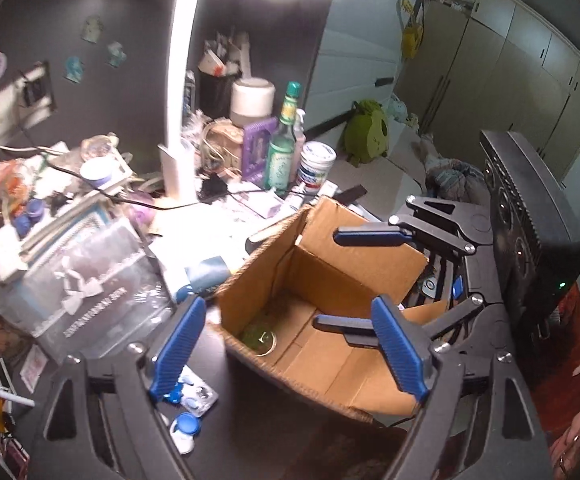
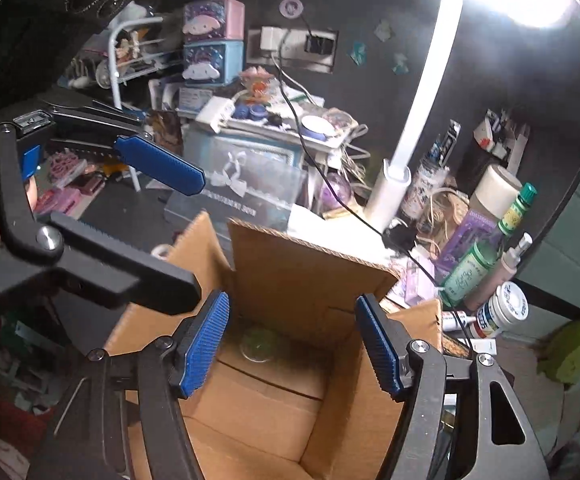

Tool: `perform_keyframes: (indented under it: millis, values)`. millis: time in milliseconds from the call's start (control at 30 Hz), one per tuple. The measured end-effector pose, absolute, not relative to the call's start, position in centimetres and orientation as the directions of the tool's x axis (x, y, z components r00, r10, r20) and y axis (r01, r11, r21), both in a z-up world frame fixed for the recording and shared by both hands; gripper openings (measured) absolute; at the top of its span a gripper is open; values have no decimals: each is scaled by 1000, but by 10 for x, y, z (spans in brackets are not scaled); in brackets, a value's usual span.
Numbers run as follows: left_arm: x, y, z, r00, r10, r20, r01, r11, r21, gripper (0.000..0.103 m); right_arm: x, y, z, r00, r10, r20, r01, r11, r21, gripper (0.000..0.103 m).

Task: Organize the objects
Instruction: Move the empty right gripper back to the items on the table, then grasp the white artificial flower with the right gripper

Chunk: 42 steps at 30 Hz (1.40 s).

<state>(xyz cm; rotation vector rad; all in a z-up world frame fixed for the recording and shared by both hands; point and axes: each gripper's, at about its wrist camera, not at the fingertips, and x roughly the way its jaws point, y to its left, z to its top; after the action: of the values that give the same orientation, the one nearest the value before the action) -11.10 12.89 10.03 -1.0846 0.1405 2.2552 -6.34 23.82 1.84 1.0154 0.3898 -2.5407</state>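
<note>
An open cardboard box stands on the dark desk. A small round green-tinted item lies on its floor; it also shows in the right wrist view. My left gripper is open and empty at the box's near rim. My right gripper is open and empty, held over the box opening. In the left wrist view the right gripper reaches in from the right above the box. In the right wrist view the left gripper shows at the left.
The desk behind is crowded: a white lamp, a green bottle, a white jar, a purple card, a clear gift box, black cables. Blue-capped contact lens cases lie by my left finger.
</note>
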Motion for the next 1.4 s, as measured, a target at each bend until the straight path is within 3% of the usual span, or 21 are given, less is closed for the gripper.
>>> perform_keyframes:
  millis: [267,333,467,700,867,1133,1367,1400]
  values:
    - [-62,30,109,-667,399,-629,-423,-898,-121,87,-21,161,30,-665,-429,-611,581,-811,-63,63]
    - [-53,4,98,-692,377,-616,-381,-915,-131,94,-17,140,21,-630,-473,-616,619,-785,-30,63]
    - [-35,-45,56,-735,265,-624,-268,-959,-91,96,-15,79,-20,-498,-550,-670,713,-699,45,63]
    - [-14,-98,-13,-721,219,-657,-198,-974,-108,95,-30,26,-83,-403,-538,-740,754,-653,63,63]
    - [-6,-114,-53,-714,173,-678,-160,-984,-83,95,-57,9,-133,-419,-423,-804,768,-637,-65,63]
    - [-9,-123,-76,-709,176,-683,-160,-983,-88,95,-78,7,-155,-406,-368,-837,770,-630,-97,62]
    - [-16,-125,-78,-705,194,-682,-166,-980,-107,95,-81,-1,-162,-378,-338,-862,792,-601,-111,42]
    - [-16,-124,-79,-703,195,-684,-169,-980,-106,96,-81,-1,-162,-373,-342,-862,792,-601,-104,36]
